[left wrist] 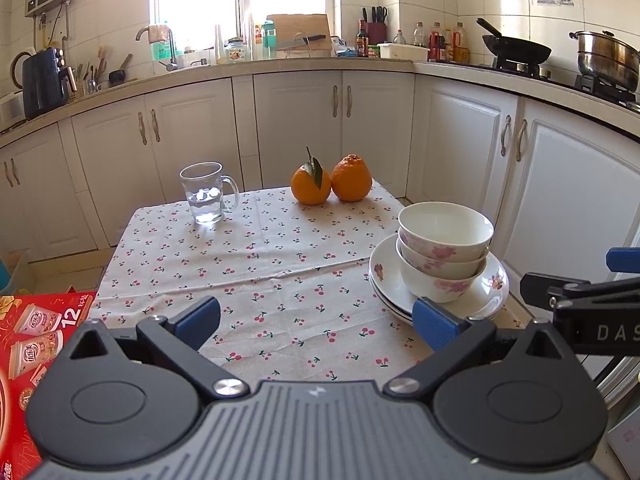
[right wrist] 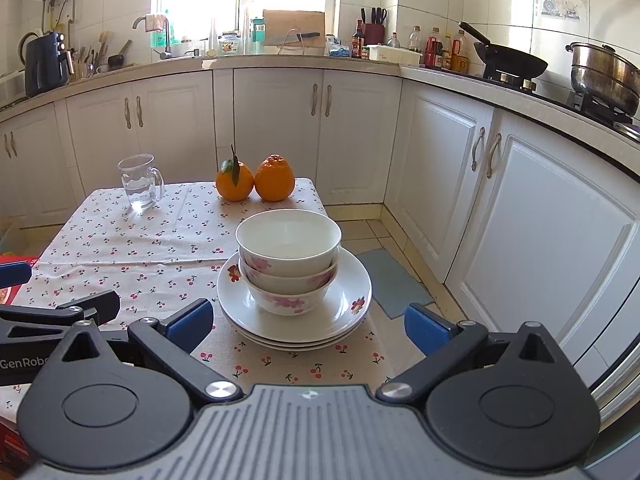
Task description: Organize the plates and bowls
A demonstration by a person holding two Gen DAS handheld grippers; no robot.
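Bowls (right wrist: 288, 264), three nested, sit on stacked plates (right wrist: 344, 320) at the right near corner of the cherry-print tablecloth (left wrist: 260, 264). From the left: a glass mug (left wrist: 204, 194) holding water, then two oranges (left wrist: 332, 180) at the far edge. The left gripper (left wrist: 316, 324) and right gripper (right wrist: 308, 322) both hover with fingers spread wide, holding nothing.

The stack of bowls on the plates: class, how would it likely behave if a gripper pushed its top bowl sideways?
The stack of bowls looks glazed, so probably slippery; the top bowl may slide or tilt in its nest. Three high, it seems top-heavy and could topple. Resting on smooth plates near the table's corner, the stack might skate off and break.
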